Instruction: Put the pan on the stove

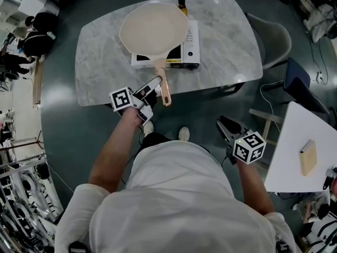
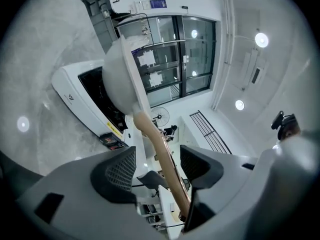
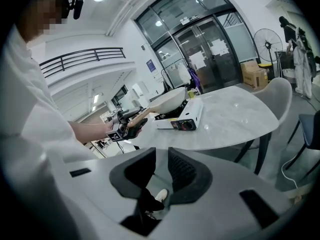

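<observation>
1. Marble table (image 1: 100,51) in a glass-walled hall, with a portable stove (image 1: 192,42) on it.
2. Pan (image 1: 152,28) lies on top of the stove and covers most of it. Its handle (image 1: 164,86) sticks out from the stove's near side, past the table edge.
3. Left gripper (image 2: 157,166): jaws wide apart, on the near side of the stove. The handle runs between the pads (image 2: 120,170), which do not press on it. Its lower end passes close to one jaw; whether it touches there is unclear.
4. Right gripper (image 3: 161,166): well away from the stove, off the table. Jaws parted by a narrow gap, with nothing between them.
5. Progress, as a judgement: placement looks done, since the pan rests on the stove with no grip on it. What remains is drawing the left gripper clear of the handle.
6. Not visible: the burner and pan supports, hidden under the pan, so centring and level seating cannot be checked.
7. Small bottle (image 1: 182,4) at the far side of the stove: its contents and label are too small to make out.
</observation>
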